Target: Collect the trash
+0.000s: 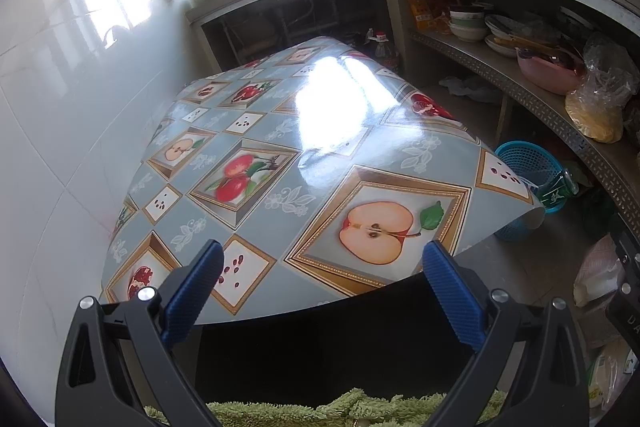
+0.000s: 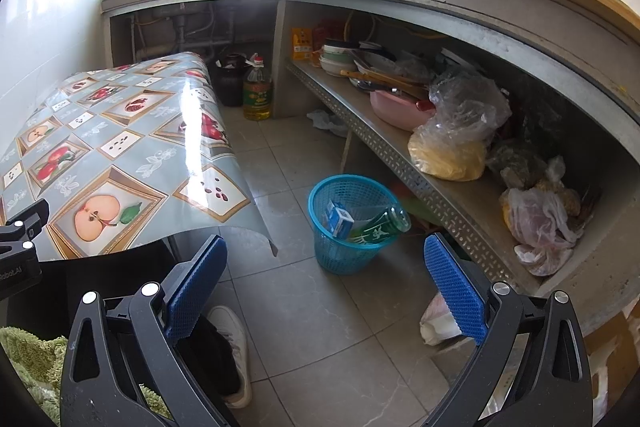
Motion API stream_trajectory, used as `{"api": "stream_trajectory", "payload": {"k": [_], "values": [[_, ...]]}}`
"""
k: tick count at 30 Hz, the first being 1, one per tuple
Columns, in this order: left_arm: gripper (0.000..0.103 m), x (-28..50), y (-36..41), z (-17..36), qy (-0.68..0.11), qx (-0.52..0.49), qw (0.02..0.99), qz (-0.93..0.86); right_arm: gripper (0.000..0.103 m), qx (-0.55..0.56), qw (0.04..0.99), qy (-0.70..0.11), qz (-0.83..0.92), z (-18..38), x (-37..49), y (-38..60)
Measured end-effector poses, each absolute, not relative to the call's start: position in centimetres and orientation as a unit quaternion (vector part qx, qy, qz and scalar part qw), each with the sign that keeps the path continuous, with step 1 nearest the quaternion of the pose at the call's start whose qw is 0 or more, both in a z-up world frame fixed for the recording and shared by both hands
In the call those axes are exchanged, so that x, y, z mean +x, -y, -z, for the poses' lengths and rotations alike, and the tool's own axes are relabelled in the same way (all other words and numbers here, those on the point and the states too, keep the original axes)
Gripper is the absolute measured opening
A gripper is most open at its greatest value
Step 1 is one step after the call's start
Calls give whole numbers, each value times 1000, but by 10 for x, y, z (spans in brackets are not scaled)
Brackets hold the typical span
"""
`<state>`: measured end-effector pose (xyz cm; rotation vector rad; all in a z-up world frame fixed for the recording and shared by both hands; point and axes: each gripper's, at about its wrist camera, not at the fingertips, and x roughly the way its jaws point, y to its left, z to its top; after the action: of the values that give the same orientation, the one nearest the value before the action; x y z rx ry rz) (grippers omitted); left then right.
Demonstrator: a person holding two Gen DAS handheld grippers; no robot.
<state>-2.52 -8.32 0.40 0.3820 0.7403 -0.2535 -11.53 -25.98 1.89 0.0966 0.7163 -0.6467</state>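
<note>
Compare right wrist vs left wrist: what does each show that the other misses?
Right wrist only: the basket's contents, a blue-white carton and a green can, plus a white shoe on the floor and the right gripper, open and empty.

Left wrist only: the whole tablecloth top with nothing lying on it, and the left gripper, open and empty.

Both: the blue basket, the oil bottle, the pink bowl on the shelf.
</note>
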Motion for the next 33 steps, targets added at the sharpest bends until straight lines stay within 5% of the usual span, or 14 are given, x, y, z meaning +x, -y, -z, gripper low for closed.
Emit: {"api": "stream_trajectory", "payload": {"k": [33], "values": [[97, -22, 79, -5, -363, 182, 906, 120, 95, 42, 886, -342, 312, -21, -113, 254]]}}
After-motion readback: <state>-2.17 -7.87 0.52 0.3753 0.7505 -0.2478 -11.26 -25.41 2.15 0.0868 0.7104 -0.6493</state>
